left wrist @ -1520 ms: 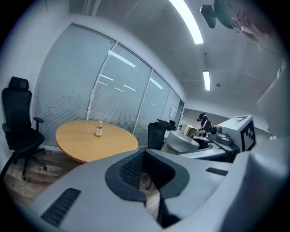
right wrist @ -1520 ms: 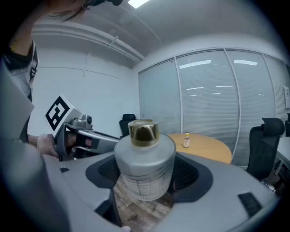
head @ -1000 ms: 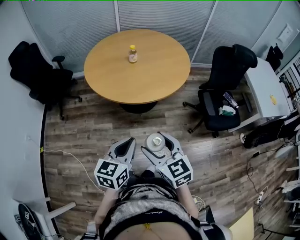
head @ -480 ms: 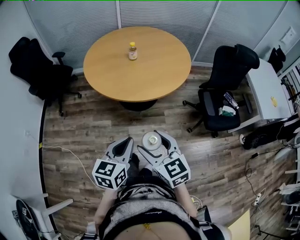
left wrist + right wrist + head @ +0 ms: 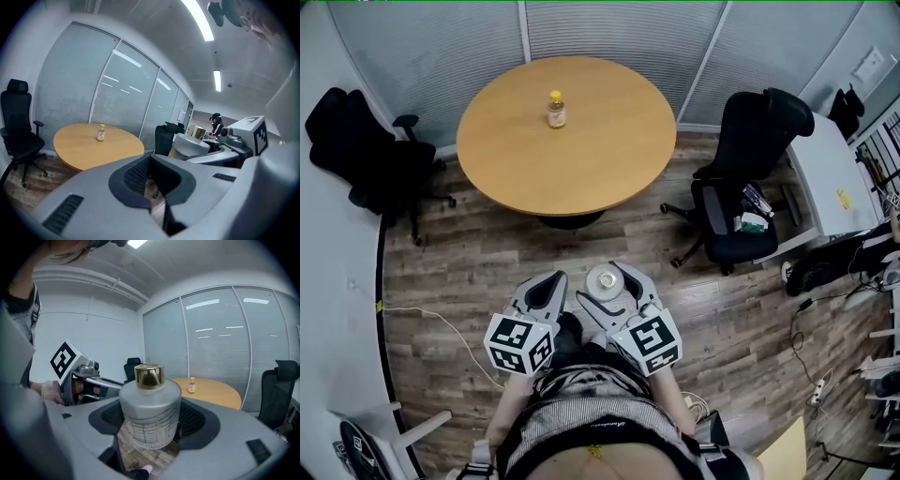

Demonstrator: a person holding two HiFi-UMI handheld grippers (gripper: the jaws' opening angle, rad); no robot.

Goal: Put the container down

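Fingers [image 5: 202, 423] of right gripper [image 5: 151, 416] pinching container [image 5: 150, 394], upright, gold cap up; left gripper [image 5: 151, 165] pressed together, empty; table [image 5: 600, 141] well ahead.

Frosted grey gold-capped container [image 5: 150, 414], upright between jaws of the right tongs [image 5: 607, 282]

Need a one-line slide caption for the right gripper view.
Right tool shut on a frosted, gold-capped container; round table with a small bottle ahead.
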